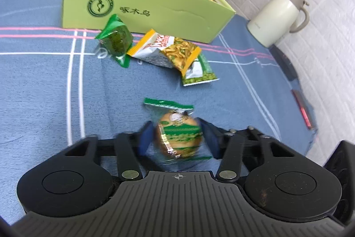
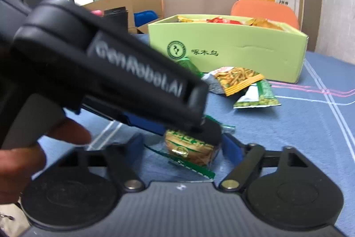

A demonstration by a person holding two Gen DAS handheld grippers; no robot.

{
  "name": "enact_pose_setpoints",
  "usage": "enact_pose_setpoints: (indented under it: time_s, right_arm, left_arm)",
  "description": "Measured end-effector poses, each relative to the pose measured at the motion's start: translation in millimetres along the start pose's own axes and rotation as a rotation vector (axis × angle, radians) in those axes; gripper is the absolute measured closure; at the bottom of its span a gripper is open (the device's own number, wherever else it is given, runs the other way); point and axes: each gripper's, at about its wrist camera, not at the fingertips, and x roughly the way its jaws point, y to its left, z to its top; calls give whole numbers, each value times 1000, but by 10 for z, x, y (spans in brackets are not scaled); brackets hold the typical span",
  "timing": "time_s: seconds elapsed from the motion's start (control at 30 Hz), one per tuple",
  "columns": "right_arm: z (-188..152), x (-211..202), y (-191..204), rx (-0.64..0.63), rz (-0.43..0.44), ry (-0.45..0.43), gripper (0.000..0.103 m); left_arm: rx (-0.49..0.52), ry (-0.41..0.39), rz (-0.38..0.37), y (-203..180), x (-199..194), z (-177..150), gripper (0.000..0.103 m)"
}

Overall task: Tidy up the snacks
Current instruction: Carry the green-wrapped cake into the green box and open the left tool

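Note:
A round pastry in a clear wrapper with green print [image 1: 179, 139] sits between the fingers of my left gripper [image 1: 177, 139], which is shut on it just above the blue cloth. In the right wrist view the same pastry [image 2: 190, 148] lies between the blue fingers of my right gripper [image 2: 184, 146], whose jaws stand wide and do not touch it. The left gripper's black body [image 2: 111, 72] crosses over it there. The green snack box [image 1: 142, 6] holds several snack bags.
Loose snacks lie in front of the box: a green wrapped cake [image 1: 116, 41], a yellow-edged noodle bag [image 1: 168, 48] and a green pea packet [image 1: 199, 72]. A cream kettle [image 1: 279, 14] stands at the right. The table edge [image 1: 306, 117] runs down the right.

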Motion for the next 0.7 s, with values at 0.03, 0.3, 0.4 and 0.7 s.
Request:
enact_pose_setpoints:
  time_s: [0.03,0.3,0.4,0.7]
  right_arm:
    - [0,-13,-28,13,3,0,28]
    - [439,-103,-166,-7,-11,-78,30]
    - [781,-34,-203,-41,-8,-125,29]
    - [1877,827,-230,-152,44,-196,29]
  left_arm:
    - [-22,-7,4,18,-6,-11,96]
    - [-64,-114,-57,-57,-226,311,103]
    - [-43,-182,-57,-106,-346,583,103]
    - [-64,-326,22,225,-430,1742,103]
